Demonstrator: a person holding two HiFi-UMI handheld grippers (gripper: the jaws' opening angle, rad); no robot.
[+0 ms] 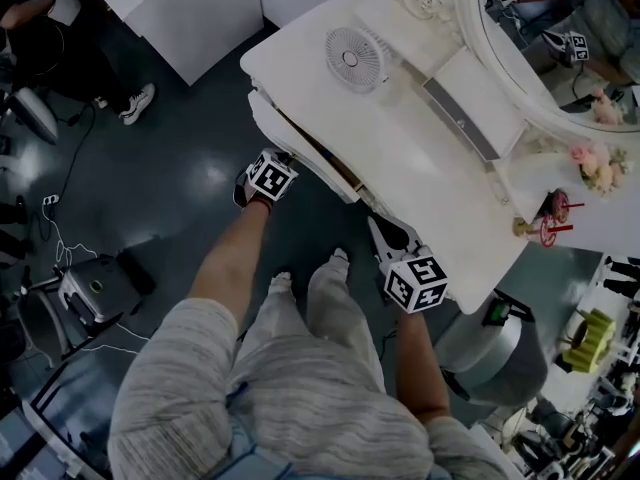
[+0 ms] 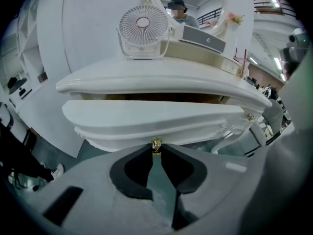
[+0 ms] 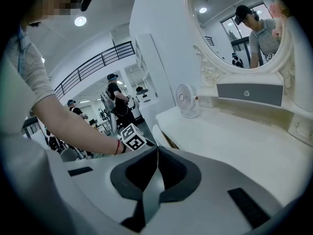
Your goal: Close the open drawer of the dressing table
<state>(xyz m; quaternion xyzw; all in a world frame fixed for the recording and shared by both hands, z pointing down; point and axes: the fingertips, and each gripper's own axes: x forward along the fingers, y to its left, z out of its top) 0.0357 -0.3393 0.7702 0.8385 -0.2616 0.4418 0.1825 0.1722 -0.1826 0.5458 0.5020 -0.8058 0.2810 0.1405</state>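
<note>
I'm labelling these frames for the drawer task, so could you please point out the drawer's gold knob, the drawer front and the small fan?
gold knob (image 2: 156, 145): left gripper view, its rounded head.
drawer front (image 2: 146, 117): left gripper view, middle of its white face.
fan (image 1: 351, 58): head view, centre of its grille.

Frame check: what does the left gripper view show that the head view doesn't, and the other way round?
Only the left gripper view: the gold knob on the drawer front, pinched between the left gripper jaw tips.
Only the head view: the right gripper, shut and empty, at the table's front edge, and the person's own legs on the dark floor.
Both: the white fan on the dressing table top, and the drawer standing partly open beneath it.
</note>
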